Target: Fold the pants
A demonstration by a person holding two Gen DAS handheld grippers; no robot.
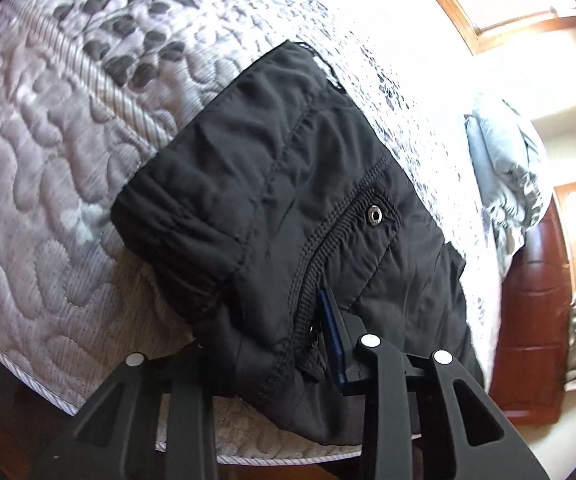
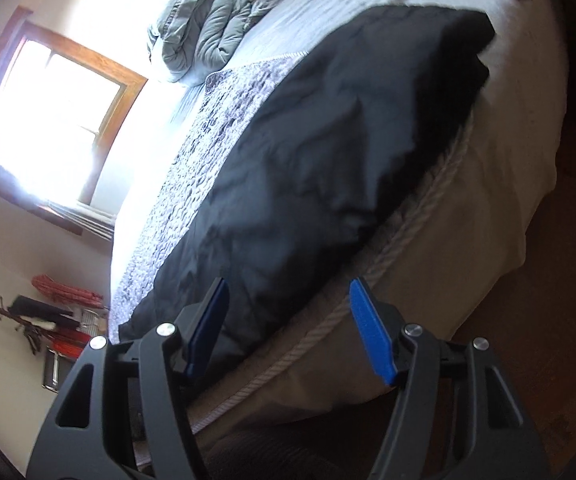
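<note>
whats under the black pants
The black pants lie on a quilted mattress, hanging over its corded edge near the left gripper, which is shut on the fabric. The mattress directly beneath the pants is covered, so anything there can't be seen.

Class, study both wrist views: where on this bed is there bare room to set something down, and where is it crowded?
Free: the quilted mattress left of the black pants, and the sunlit stretch between the pants and the grey bedding. Crowded: the near edge, where the left gripper pinches fabric.
</note>
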